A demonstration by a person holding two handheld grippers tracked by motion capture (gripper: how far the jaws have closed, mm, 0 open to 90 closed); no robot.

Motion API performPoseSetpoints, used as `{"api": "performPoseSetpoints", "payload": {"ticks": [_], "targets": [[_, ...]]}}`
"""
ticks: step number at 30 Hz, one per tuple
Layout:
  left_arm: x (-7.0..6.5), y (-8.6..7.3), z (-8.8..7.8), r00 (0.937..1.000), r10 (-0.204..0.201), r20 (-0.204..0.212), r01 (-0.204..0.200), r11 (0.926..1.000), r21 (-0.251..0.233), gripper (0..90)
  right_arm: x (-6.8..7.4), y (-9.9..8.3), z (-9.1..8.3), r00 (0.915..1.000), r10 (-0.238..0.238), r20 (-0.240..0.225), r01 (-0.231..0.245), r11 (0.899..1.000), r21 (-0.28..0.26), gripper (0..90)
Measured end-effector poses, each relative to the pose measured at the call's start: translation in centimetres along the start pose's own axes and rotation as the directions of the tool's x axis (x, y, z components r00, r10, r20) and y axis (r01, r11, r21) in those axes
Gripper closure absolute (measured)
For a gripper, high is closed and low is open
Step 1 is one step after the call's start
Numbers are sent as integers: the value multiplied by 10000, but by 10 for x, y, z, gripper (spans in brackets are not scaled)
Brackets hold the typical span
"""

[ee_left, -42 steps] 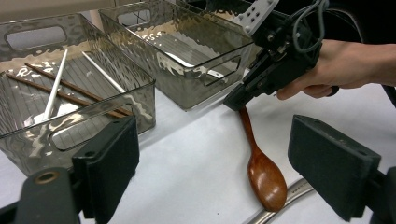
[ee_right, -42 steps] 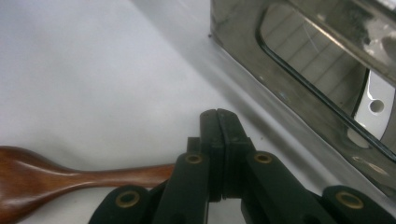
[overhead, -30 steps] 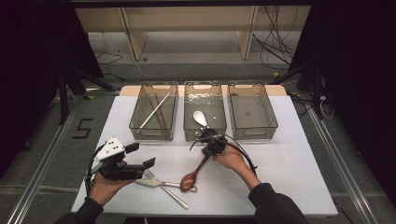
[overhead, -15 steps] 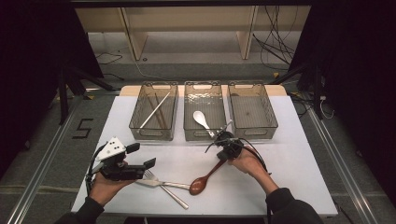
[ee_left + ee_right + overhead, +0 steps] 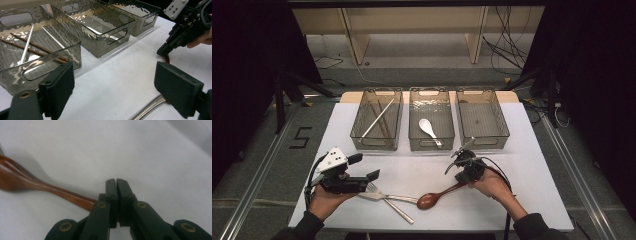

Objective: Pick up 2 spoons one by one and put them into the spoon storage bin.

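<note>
The right gripper (image 5: 116, 181) clamps the wooden spoon's (image 5: 30, 183) handle end.

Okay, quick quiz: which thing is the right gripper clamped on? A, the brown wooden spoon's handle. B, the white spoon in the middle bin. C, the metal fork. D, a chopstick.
A: the right gripper has its jaws shut on the handle end of the brown wooden spoon, which lies on the white table.

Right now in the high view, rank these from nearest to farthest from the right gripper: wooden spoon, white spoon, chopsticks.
1. wooden spoon: its handle is clamped in the right gripper, its bowl toward the table's near edge.
2. white spoon: in the middle bin, beyond the gripper.
3. chopsticks: in the left bin, farthest off.
</note>
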State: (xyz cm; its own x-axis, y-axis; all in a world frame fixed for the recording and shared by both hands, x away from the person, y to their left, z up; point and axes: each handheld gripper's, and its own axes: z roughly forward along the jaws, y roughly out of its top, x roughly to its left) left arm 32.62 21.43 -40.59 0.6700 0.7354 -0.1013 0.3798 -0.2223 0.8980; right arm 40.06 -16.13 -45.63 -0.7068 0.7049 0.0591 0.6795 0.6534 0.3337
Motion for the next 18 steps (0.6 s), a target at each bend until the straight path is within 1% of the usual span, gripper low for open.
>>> {"api": "performPoseSetpoints", "payload": {"ticks": [3,5,7,8,10,12,14,16,18], "targets": [[1,0,0,10000,-12,7,12,10000,14,163,3,-3,-2,9999,-108,3,108,9999,103,878],[1,0,-1,10000,18,12,-18,10000,6,163,4,-5,-3,9999,-134,4,134,9999,99,857],[0,0,-1,10000,13,9,-13,10000,-12,163,4,-6,-6,9996,-270,13,270,9996,-21,823],[1,0,-1,10000,40,13,-40,10000,9,163,4,-5,-8,9992,-395,9,395,9991,-165,791],[0,0,0,10000,13,6,-13,10000,-12,163,5,-4,-14,9968,-763,-252,750,9960,-495,682],[0,0,0,10000,19,7,-19,10000,-3,163,9,-2,-18,9907,-1274,-468,1242,9901,-657,574],[0,0,-1,10000,40,12,-40,10000,-29,163,14,-1,-18,9863,-1509,-662,1477,9878,-498,489],[0,1,-1,10000,48,16,-48,10000,-46,163,19,-1,-15,9794,-1889,-720,1862,9816,-417,445],[0,1,-1,10000,57,9,-57,10000,-41,163,23,-1,-12,9740,-2162,-682,2153,9763,-216,413]]}}
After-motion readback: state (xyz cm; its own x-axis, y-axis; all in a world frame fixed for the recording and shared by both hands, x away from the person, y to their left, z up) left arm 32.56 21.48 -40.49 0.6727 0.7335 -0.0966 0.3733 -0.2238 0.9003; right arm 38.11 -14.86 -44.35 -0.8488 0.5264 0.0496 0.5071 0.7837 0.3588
